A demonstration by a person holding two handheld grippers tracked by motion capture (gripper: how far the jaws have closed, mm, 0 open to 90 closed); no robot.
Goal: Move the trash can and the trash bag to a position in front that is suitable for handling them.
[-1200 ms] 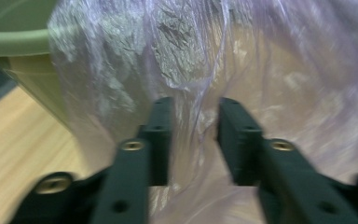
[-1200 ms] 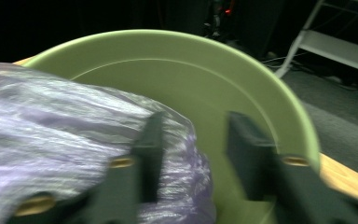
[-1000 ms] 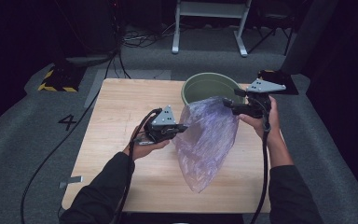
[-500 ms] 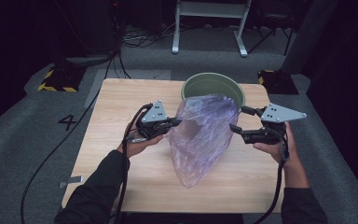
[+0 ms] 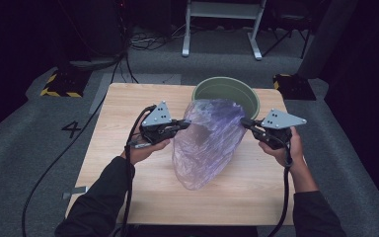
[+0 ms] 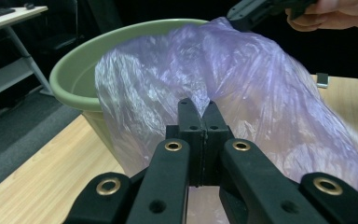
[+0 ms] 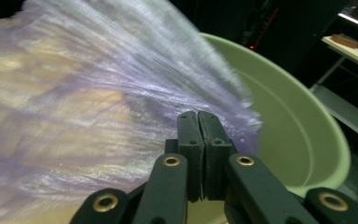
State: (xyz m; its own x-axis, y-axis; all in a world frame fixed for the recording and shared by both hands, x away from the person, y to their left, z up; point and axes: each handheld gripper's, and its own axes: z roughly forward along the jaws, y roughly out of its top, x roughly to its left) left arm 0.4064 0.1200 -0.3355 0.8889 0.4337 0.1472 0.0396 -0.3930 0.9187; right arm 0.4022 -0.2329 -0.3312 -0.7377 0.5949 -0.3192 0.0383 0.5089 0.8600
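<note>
A translucent purple plastic bag [image 5: 205,143] hangs stretched between my two grippers over the wooden table [image 5: 128,98], its lower end resting on the wood. My left gripper [image 5: 186,123] is shut on the bag's left edge; in the left gripper view its jaws [image 6: 203,105] pinch the film [image 6: 261,93]. My right gripper [image 5: 244,122] has just closed its jaws on the bag's right edge, and in the right gripper view the tips [image 7: 198,114] meet on the plastic [image 7: 74,93]. Directly behind the bag stands a green bucket [image 5: 227,86].
The bucket [image 6: 74,74] stands at the table's far edge, its hollow [image 7: 298,140] just past the bag. Cables trail from both grippers over the near table edge. A white metal stand [image 5: 222,29] and dark floor gear [image 5: 59,84] lie beyond the table.
My right gripper moved out to the right and nearer me. The left gripper shifted slightly left. The bag now spans wider between them.
</note>
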